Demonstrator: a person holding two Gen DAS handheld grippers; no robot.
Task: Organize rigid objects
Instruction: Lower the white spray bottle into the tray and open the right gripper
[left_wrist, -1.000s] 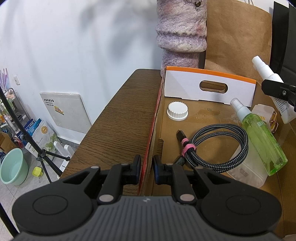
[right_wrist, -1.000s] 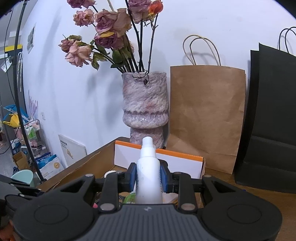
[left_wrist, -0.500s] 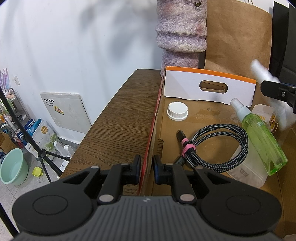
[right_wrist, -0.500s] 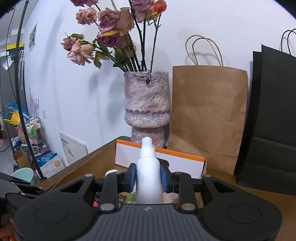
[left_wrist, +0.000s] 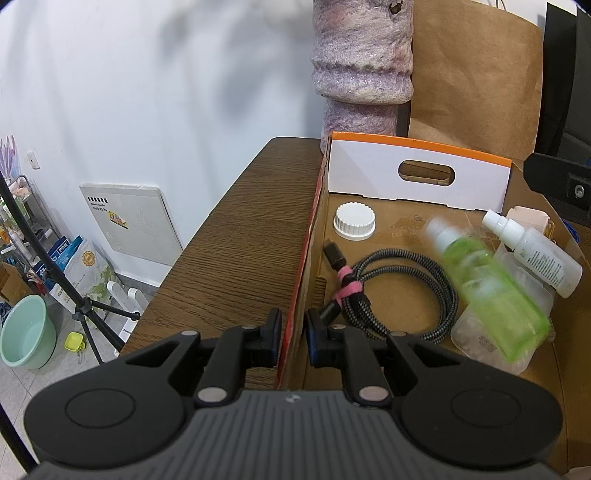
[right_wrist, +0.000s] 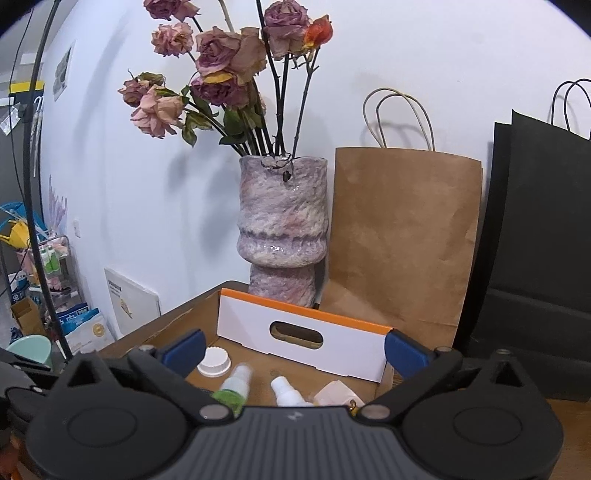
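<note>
The right gripper (right_wrist: 291, 350), fingers spread wide, hovers above the shallow cardboard box (left_wrist: 391, 218). The white plastic spray bottle (left_wrist: 535, 254) lies at its right edge. The left gripper (left_wrist: 293, 338) pinches the box's left wall.

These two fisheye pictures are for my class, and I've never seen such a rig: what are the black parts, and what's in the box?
The black parts are hand-held two-finger grippers, each carrying a forward-looking camera. The left gripper pinches the wall of the open cardboard box. The right gripper is wide open and holds nothing. In the box lie a white spray bottle, a blurred green spray bottle, a white ribbed cap, a coiled braided cable and a clear plastic container.
</note>
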